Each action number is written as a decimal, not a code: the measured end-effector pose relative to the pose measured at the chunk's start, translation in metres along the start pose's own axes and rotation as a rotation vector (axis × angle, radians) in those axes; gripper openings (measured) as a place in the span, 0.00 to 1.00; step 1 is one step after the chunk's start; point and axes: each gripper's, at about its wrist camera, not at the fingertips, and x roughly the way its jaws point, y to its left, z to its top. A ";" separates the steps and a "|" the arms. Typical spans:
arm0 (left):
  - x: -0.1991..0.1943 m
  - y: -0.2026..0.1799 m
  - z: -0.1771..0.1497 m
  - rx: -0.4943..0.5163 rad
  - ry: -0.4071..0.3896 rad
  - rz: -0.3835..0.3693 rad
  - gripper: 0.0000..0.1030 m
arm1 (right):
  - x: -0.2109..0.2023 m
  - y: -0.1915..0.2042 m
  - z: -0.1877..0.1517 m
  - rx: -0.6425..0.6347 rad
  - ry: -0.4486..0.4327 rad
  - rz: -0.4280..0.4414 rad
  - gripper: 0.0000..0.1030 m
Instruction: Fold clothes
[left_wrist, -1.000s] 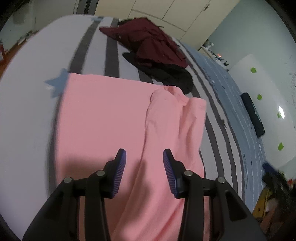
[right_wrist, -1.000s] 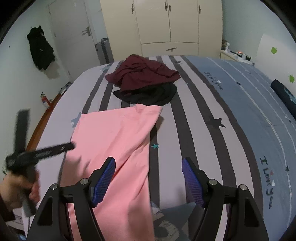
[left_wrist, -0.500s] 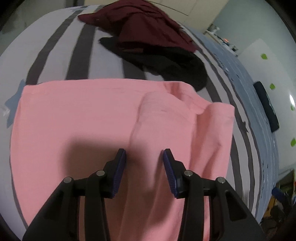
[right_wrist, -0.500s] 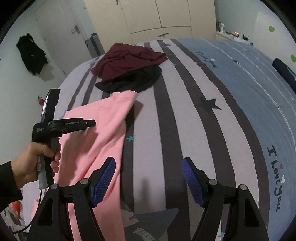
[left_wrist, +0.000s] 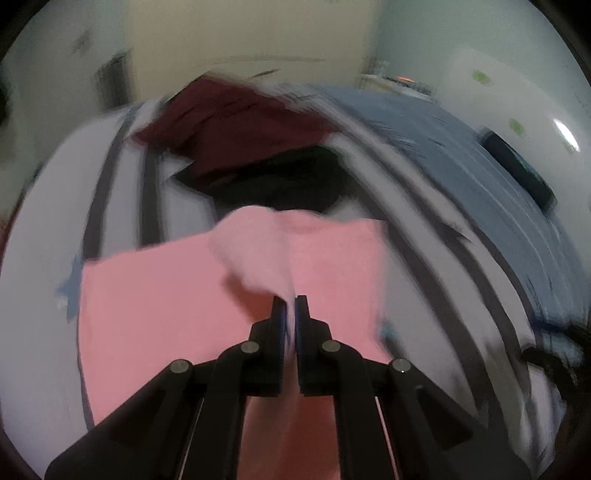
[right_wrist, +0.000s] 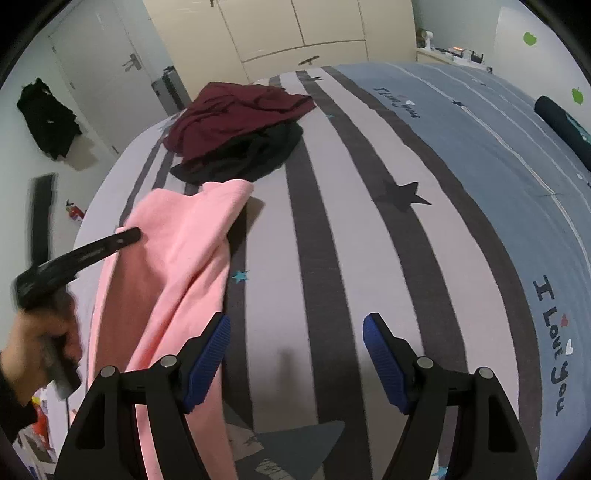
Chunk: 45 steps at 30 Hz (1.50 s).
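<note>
A pink garment (left_wrist: 166, 306) (right_wrist: 184, 251) lies spread on the left part of the striped bed (right_wrist: 351, 258). My left gripper (left_wrist: 290, 301) (right_wrist: 129, 235) has its jaws closing tight on a raised fold of the pink cloth, near the garment's far end. The view from it is blurred. A hand (right_wrist: 37, 343) holds that gripper at the left edge. My right gripper (right_wrist: 295, 325) stands open over bare bedsheet; its left finger (right_wrist: 210, 350) is beside the garment's right edge, nothing between the pads.
A maroon garment (right_wrist: 236, 114) lies heaped on a black one (right_wrist: 251, 155) just beyond the pink garment. A dark pillow (right_wrist: 565, 122) lies at the far right. Wardrobe doors (right_wrist: 295, 33) and a room door (right_wrist: 110, 74) stand behind the bed.
The left gripper's jaws went from apart to pinched on a fold of the pink cloth, and it swung quickly. The right gripper sank closer to the bed near the garment's right edge.
</note>
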 end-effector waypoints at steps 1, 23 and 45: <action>-0.007 -0.025 -0.007 0.068 -0.015 -0.038 0.03 | 0.000 -0.005 0.000 0.004 -0.002 -0.011 0.69; 0.025 -0.088 -0.052 0.083 0.159 -0.338 0.23 | 0.003 -0.076 -0.035 0.093 0.024 -0.131 0.68; 0.010 -0.140 -0.070 0.176 0.142 -0.416 0.23 | -0.013 -0.121 -0.070 0.166 0.017 -0.135 0.68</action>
